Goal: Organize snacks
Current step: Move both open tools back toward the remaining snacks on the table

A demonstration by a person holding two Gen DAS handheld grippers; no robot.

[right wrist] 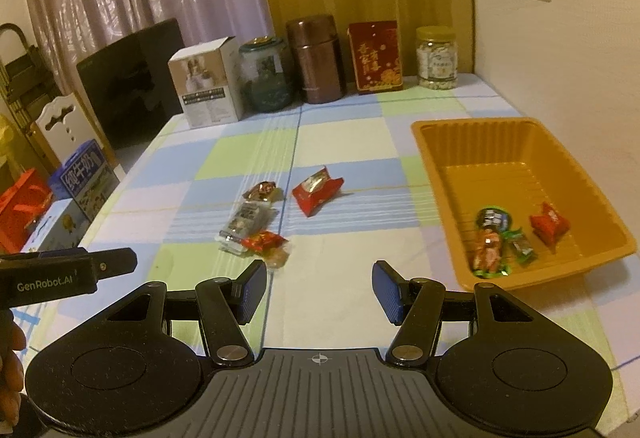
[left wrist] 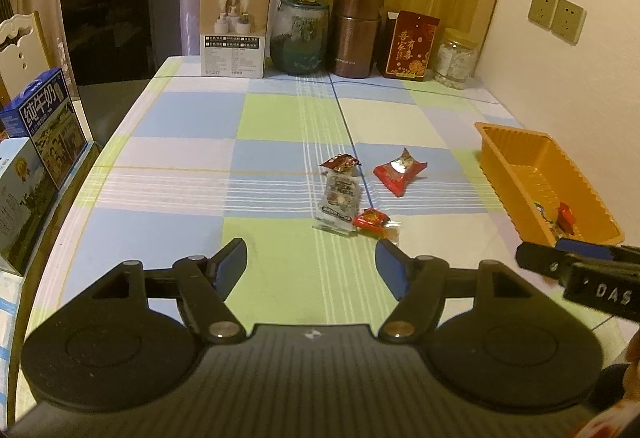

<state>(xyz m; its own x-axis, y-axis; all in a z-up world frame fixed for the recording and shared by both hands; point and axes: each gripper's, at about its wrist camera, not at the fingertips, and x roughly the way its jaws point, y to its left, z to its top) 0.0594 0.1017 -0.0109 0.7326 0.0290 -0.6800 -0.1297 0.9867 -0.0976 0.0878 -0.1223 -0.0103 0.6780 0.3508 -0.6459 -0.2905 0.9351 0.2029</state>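
Observation:
Several wrapped snacks lie on the checked tablecloth: a red packet, a brown sweet, a clear long packet and a small red sweet. An orange tray at the right holds several wrapped snacks. My left gripper stands open just short of the small red sweet, with nothing between its fingers. My right gripper is open and empty too, between the loose snacks and the tray.
Along the far edge stand a white box, a glass jar, a brown canister, a red box and a plastic jar. A black appliance and milk cartons border the left edge. A wall lies right.

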